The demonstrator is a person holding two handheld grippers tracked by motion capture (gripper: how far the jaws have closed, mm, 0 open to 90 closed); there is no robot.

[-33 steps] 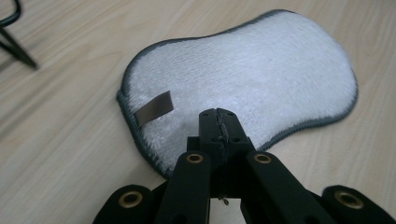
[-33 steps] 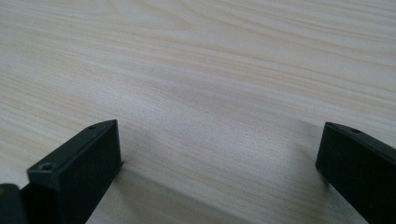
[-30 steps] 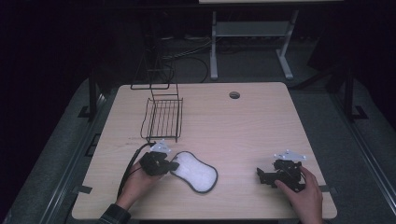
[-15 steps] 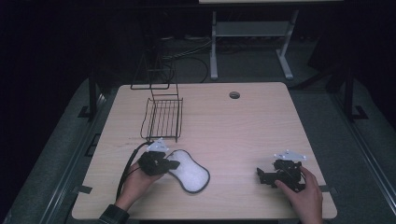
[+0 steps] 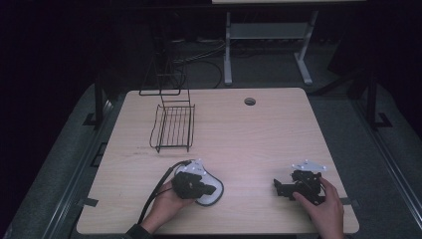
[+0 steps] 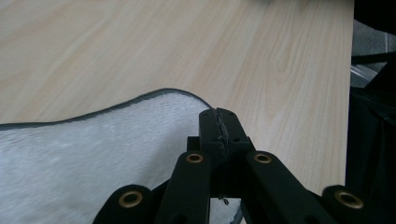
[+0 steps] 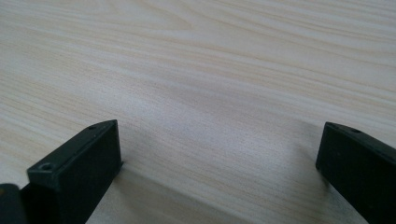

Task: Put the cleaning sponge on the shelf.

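A white fleecy pad (image 5: 212,198) with a dark rim lies flat on the table's front left. In the left gripper view the pad (image 6: 93,149) spreads to the left, beneath the jaws. My left gripper (image 5: 208,188) rests over it pointing right, and its jaws (image 6: 219,116) are pressed together with nothing seen between them. My right gripper (image 5: 276,188) sits low at the front right, pointing left. Its jaws stand wide apart over bare wood (image 7: 219,135).
A black wire basket (image 5: 173,127) stands on the light wooden table (image 5: 259,139) at the left, behind the pad. A round cable hole (image 5: 250,101) is at the far edge. The left gripper's cable (image 5: 158,189) trails toward the front edge.
My left gripper has moved to the right, over the white pad, and now covers much of it. The right gripper has stayed in place.
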